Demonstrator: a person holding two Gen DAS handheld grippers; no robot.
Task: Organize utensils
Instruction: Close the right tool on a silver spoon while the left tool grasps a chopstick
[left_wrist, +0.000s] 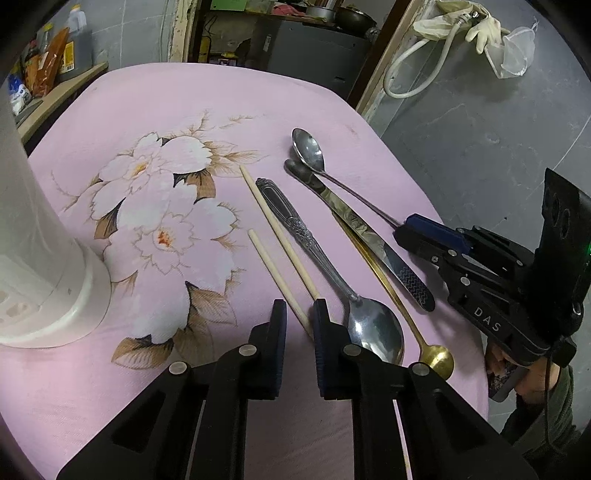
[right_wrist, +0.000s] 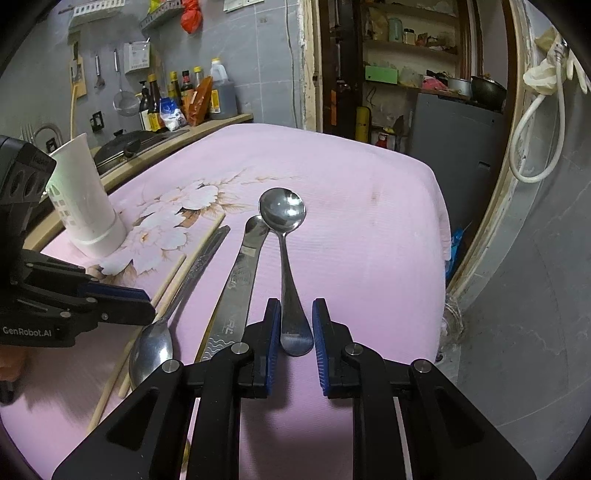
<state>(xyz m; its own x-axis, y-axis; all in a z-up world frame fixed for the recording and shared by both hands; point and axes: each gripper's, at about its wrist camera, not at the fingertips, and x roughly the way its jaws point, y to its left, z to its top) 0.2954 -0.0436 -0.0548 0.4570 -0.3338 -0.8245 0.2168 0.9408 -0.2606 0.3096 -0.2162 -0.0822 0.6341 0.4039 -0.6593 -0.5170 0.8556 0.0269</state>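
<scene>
On the pink flowered tablecloth (left_wrist: 155, 96) lie two chopsticks (left_wrist: 275, 229), an ornate big spoon (left_wrist: 376, 332), a gold spoon (left_wrist: 437, 360), a knife (left_wrist: 369, 236) and a long-handled spoon (left_wrist: 308, 149). My left gripper (left_wrist: 300, 308) points down at the near chopstick ends. One chopstick runs between its jaws with a gap on each side, so it is open. My right gripper (right_wrist: 296, 302) is shut on the flat handle end of the long-handled spoon (right_wrist: 282, 210), whose bowl points away. A white utensil holder (left_wrist: 55, 295) stands at the left, empty as far as I see.
The table's right edge (right_wrist: 441, 229) drops to a grey floor. A counter with bottles (right_wrist: 184, 99) runs behind the holder (right_wrist: 88, 206). A person's hand (left_wrist: 532, 380) carries the right gripper (left_wrist: 400, 225). The left gripper (right_wrist: 149, 308) hovers over the chopsticks (right_wrist: 177, 273).
</scene>
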